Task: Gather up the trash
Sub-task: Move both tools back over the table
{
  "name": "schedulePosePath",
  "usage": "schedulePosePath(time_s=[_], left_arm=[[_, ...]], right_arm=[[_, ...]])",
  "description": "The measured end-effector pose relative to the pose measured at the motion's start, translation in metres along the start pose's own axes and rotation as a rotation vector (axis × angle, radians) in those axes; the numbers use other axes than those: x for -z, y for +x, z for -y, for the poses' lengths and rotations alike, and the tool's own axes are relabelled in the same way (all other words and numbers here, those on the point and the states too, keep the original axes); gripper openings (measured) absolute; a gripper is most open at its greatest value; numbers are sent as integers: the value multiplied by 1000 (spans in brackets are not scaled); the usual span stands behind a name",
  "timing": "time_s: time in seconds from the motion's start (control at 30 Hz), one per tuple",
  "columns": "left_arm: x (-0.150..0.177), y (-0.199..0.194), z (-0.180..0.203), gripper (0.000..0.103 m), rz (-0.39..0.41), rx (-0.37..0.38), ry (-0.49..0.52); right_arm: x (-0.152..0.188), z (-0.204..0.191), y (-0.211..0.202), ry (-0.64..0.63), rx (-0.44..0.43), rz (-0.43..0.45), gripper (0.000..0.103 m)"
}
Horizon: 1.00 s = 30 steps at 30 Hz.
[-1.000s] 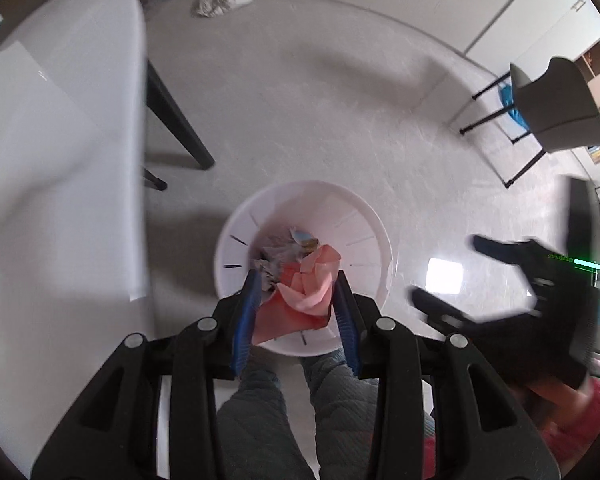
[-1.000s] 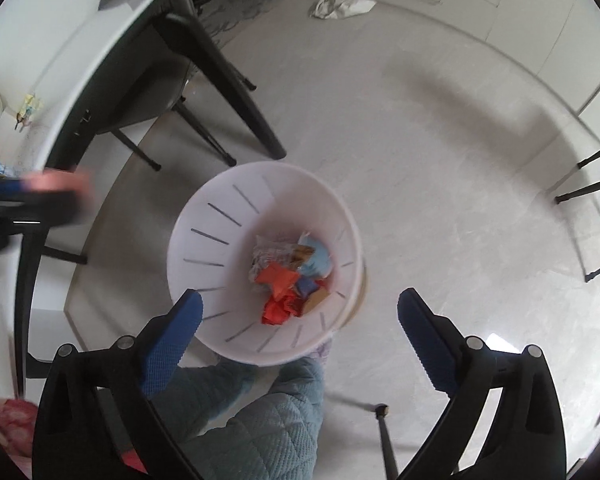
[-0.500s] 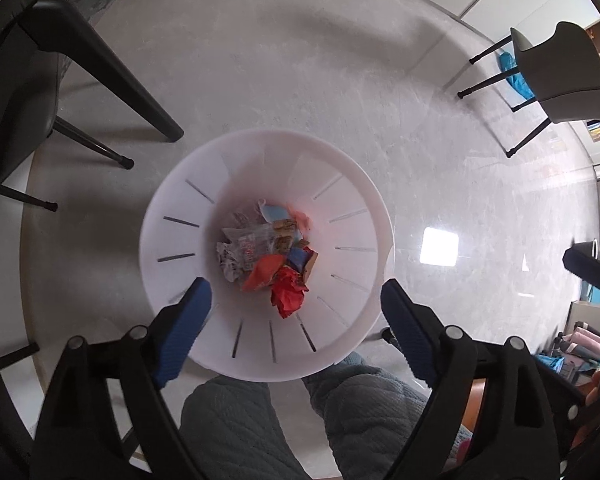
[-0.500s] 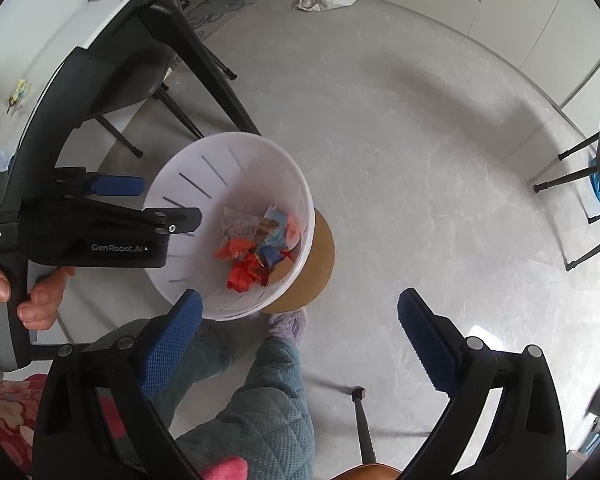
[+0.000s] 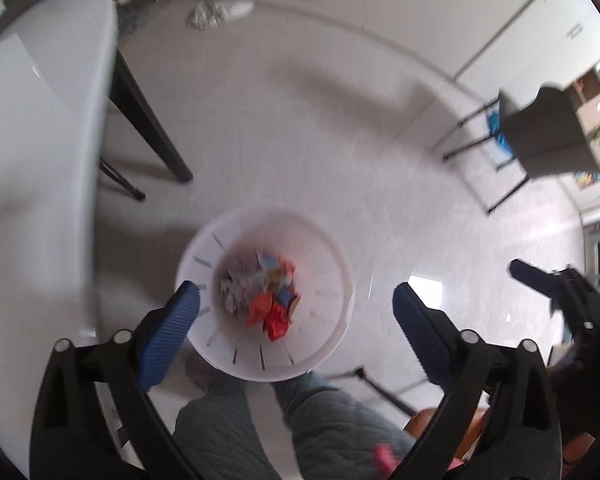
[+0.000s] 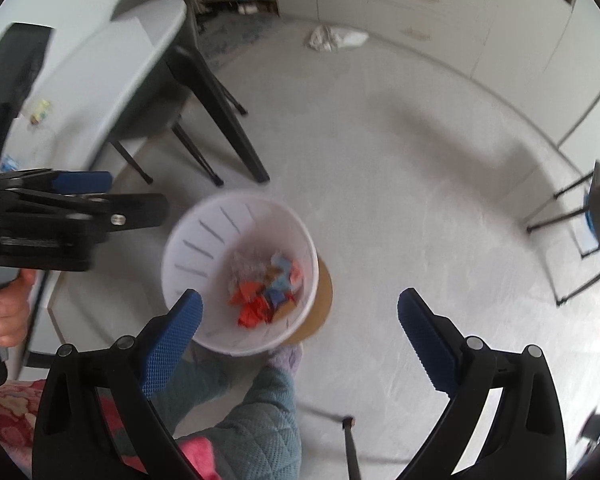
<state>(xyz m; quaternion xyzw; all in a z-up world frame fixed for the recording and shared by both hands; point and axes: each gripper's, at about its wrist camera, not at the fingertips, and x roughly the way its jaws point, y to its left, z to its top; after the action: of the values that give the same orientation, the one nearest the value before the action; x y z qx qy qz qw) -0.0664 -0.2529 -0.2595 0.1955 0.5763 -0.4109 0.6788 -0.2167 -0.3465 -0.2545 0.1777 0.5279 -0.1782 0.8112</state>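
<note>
A white slotted waste bin (image 5: 328, 264) stands on the floor below me, holding crumpled red, orange, blue and grey trash (image 5: 266, 296). It also shows in the right wrist view (image 6: 204, 248) with the trash (image 6: 266, 292) inside. My left gripper (image 5: 296, 300) is open and empty above the bin. My right gripper (image 6: 298, 308) is open and empty above the bin's right side. The left gripper (image 6: 80, 184) appears at the left of the right wrist view. The right gripper (image 5: 540, 280) appears at the right of the left wrist view.
A white table (image 5: 40, 120) with black legs (image 5: 148, 120) stands left. A white crumpled bag (image 5: 216, 12) lies on the far floor by white cabinets. A dark chair (image 5: 548, 132) stands at right. The person's quilted legs (image 5: 240, 432) are below the bin. Small items lie on the table (image 6: 40, 110).
The left gripper opened and dropped the pink-red paper into the bin, then rose and tilted back. The right gripper drew back a little; both views are blurred by motion.
</note>
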Motion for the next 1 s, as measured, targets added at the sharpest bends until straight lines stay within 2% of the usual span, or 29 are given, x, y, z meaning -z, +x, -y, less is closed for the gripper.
schedulePosePath(time_s=[0.27, 0.47, 0.73, 1.0], left_arm=[[-12, -123, -30, 95, 213, -96, -58], [-2, -173, -75, 95, 308, -164, -161], [28, -208, -144, 95, 378, -254, -304], [78, -231, -256, 95, 396, -373, -547]], right_arm=[[-59, -41, -64, -87, -83, 167, 100], [-94, -92, -86, -180, -150, 253, 100], [-121, -172, -77, -289, -233, 267, 100], [-149, -255, -51, -383, -327, 204, 100]])
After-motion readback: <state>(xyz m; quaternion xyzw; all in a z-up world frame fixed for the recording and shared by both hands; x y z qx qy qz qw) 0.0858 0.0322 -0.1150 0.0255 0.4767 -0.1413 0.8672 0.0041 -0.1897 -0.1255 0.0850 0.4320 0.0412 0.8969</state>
